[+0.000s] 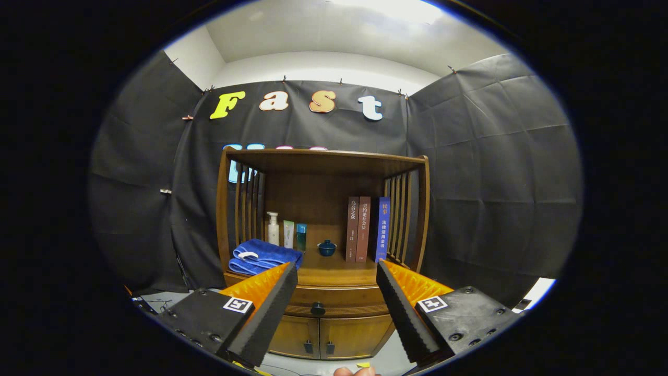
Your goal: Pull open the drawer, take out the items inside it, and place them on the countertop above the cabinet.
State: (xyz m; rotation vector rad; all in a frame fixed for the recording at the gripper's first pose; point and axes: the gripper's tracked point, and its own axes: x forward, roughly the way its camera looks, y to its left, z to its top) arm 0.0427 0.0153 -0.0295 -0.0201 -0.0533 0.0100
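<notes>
The gripper (pixel 336 308) is held with its two fingers (pixel 269 313) spread wide, and nothing is gripped between them. Seen through the gap between the fingers, the drawer (pixel 334 298) of a wooden cabinet (pixel 323 334) is found shut, its dark round knob (pixel 318 309) lying midway between the fingertips and some way beyond them. Below the drawer, two small cabinet doors (pixel 329 337) with dark handles are seen closed. Above the drawer, the countertop (pixel 334 271) is carried under a slatted wooden shelf frame (pixel 323 156). On the countertop, a folded blue towel (pixel 263 257) is laid at the left, just past the left fingertip. Behind it a white pump bottle (pixel 272 228) and two small tubes (pixel 294 235) are stood upright. A small dark blue lidded pot (pixel 327 248) is set near the middle, and three books (pixel 368 228) are stood upright at the right. What lies inside the drawer cannot be told.
</notes>
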